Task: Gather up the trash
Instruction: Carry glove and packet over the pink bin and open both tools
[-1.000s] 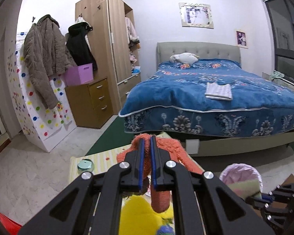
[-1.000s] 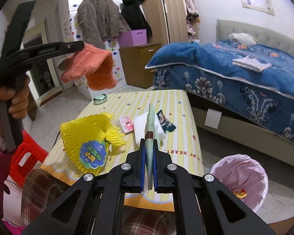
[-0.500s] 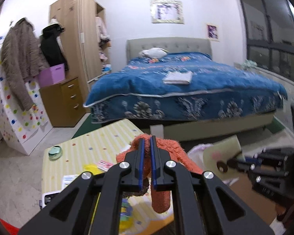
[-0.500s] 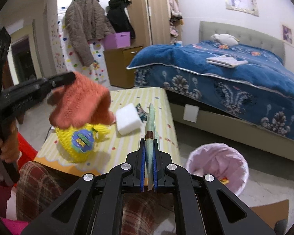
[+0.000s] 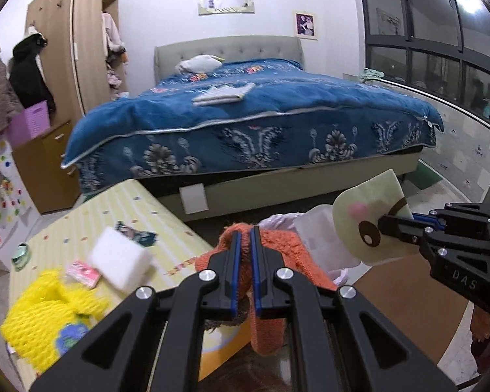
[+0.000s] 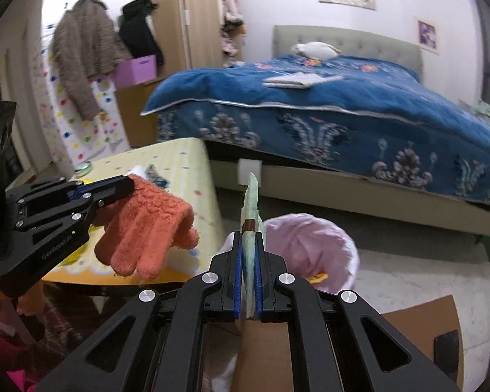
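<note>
Trash rides in both of your claws, and the pink-lined bin (image 6: 310,248) on the floor is the landmark for all of it. Your left claw (image 5: 243,238) is clamped tight on an orange glove (image 6: 147,228), gripped at the cuff end so the fingers droop free. That hold looks sensible to me, since the glove should fall straight once you let go. Your right claw (image 6: 251,235) is pinched flat on a pale green card (image 5: 369,222) with a cartoon face, and from its own camera you see the card edge-on, standing up between the blue pads. A thin sheet held by its edge like that stays stiff and cannot fold.

Seen from the right wrist, the glove hangs to the left of the bin, over the corner of the striped surface (image 6: 166,160) nearest it, and not yet above the rim. The card sits closer, with its tip lined up on the bin's near-left rim. Both claws tilt downward toward the bin from the near side, the left one reaching in across from the surface.

More trash waits farther from the bin on that surface: a yellow foam net (image 5: 45,320), a white sponge block (image 5: 117,258) and a pink wrapper (image 5: 83,269). My reading is that you are mid-carry, with the drop not yet made.
</note>
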A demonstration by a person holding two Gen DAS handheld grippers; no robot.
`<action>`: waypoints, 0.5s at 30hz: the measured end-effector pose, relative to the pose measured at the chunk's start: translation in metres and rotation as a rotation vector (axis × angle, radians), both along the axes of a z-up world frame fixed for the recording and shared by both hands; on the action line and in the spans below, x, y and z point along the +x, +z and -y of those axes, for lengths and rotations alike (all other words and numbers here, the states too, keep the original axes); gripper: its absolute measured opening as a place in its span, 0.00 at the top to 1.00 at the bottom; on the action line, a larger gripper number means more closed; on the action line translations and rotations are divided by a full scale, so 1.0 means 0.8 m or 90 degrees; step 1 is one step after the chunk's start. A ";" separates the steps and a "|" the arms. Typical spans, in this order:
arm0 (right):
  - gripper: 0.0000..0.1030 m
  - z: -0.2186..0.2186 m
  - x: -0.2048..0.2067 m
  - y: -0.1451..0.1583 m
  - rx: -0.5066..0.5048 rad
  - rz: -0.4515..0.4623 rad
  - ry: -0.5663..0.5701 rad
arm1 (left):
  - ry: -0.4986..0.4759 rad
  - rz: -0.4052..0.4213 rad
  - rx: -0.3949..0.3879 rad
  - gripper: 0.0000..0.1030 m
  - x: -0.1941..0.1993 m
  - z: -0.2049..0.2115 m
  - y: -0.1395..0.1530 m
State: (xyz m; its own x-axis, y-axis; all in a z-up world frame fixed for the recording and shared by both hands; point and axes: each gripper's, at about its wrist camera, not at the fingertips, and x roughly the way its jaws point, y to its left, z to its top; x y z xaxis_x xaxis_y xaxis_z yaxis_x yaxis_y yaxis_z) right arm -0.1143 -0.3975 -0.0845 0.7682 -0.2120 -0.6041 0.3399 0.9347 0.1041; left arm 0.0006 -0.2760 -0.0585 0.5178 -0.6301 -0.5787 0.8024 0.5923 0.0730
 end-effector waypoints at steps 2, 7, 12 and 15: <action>0.94 0.016 0.004 -0.008 0.005 -0.003 -0.015 | -0.007 -0.006 0.005 0.96 0.007 0.019 -0.007; 0.94 0.059 0.018 -0.034 0.029 -0.014 -0.051 | -0.024 -0.028 0.023 0.96 0.023 0.067 -0.029; 0.94 0.096 0.037 -0.059 0.042 -0.036 -0.082 | -0.034 -0.050 0.046 0.96 0.042 0.114 -0.054; 0.94 0.114 0.047 -0.073 0.054 -0.045 -0.093 | -0.039 -0.062 0.058 0.95 0.054 0.139 -0.069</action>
State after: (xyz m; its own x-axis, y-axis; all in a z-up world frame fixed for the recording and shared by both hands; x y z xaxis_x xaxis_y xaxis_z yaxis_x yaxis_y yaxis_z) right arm -0.0769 -0.4891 -0.1432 0.6879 -0.2649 -0.6758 0.4812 0.8635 0.1513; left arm 0.0434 -0.3872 -0.1135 0.4192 -0.6010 -0.6805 0.8424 0.5370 0.0446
